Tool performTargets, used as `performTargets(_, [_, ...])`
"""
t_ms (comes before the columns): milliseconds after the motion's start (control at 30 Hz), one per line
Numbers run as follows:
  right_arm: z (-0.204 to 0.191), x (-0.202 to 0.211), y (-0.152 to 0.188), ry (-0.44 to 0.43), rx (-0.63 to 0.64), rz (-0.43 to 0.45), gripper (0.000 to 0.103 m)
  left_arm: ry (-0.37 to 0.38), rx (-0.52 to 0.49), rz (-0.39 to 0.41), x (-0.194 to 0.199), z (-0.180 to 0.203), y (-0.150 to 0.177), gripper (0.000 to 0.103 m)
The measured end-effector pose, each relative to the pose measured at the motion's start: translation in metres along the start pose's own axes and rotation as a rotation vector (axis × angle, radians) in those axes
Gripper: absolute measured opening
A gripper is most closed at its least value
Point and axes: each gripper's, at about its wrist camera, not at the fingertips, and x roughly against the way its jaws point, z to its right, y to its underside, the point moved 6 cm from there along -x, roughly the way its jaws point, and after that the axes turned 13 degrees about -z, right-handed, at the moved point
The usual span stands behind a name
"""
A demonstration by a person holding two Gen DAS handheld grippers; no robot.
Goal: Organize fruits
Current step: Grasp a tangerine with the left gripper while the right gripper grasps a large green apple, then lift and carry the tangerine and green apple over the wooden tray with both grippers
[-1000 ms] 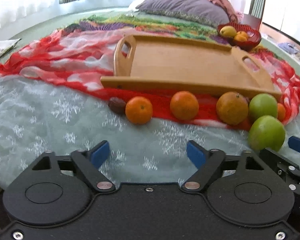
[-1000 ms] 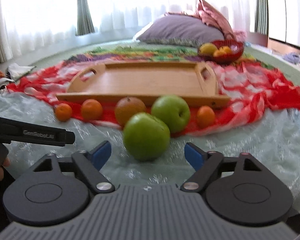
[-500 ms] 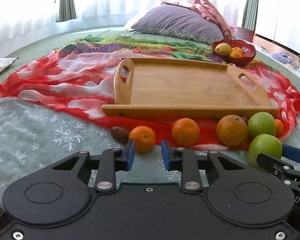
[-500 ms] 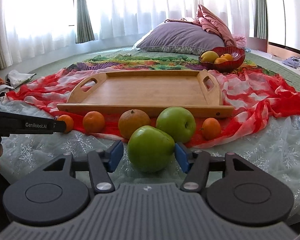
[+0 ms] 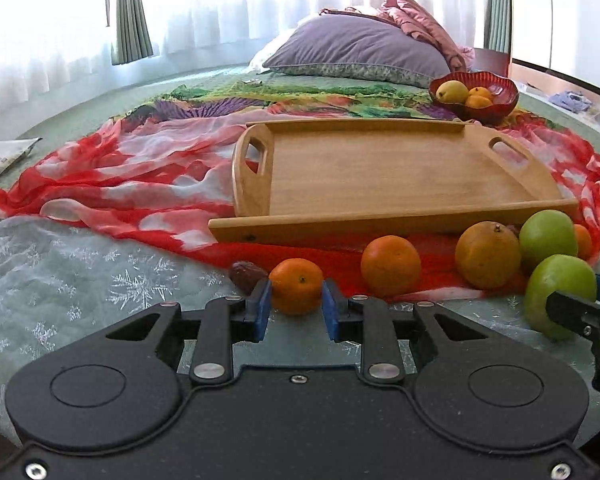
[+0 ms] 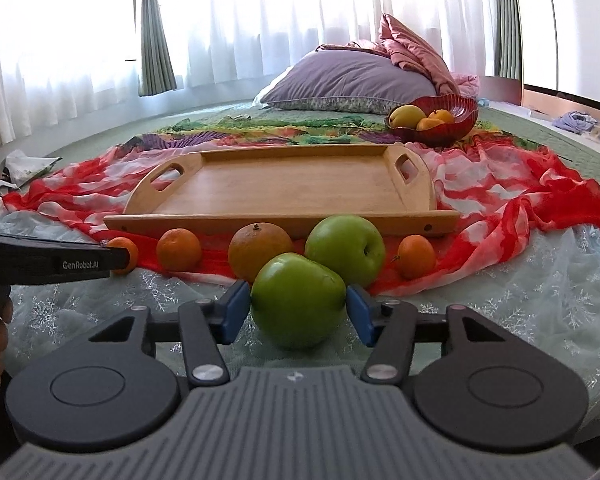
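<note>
My left gripper is shut on a small orange at the left end of a row of fruit. My right gripper is shut on the near green apple, which also shows in the left wrist view. Still lying in the row are another orange, a larger dull orange, a second green apple and a small orange. An empty wooden tray lies just behind the row.
A red bowl with a yellow fruit and oranges stands behind the tray on the right. A small dark fruit lies left of my left gripper. A purple pillow lies at the back. Red, patterned and pale cloths cover the bed.
Both grippers have gone from wide open to shut, the left on the small orange and the right on the near green apple. Both have moved forward to the fruit.
</note>
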Motion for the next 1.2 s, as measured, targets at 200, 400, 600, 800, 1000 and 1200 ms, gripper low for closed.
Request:
performTargets(200, [-0.001,-0.004,-0.001,0.005,0.008,-0.001,0.065,-0.004,-0.007,0.015,-0.006,0.001,-0.003,0.027])
performTargets(400, [-0.002,-0.010,-0.002,0.012,0.006,-0.015,0.067,-0.017,-0.011,0.015,-0.014,0.001,-0.005,0.030])
performTargets(600, [-0.001,-0.017,-0.003,0.007,-0.004,-0.033,0.068,-0.024,-0.011,0.003,-0.024,-0.003,-0.007,0.033])
performTargets(800, [0.000,-0.024,-0.004,0.001,-0.013,-0.053,0.068,-0.022,0.004,0.005,-0.031,-0.007,-0.008,0.034])
performTargets(1000, [0.002,-0.029,-0.004,-0.004,-0.037,-0.063,0.060,-0.035,0.012,0.034,-0.023,-0.010,-0.008,0.031])
performTargets(1200, [0.007,-0.020,-0.003,-0.014,-0.074,-0.030,0.060,-0.049,-0.007,0.114,0.001,-0.007,-0.019,0.031])
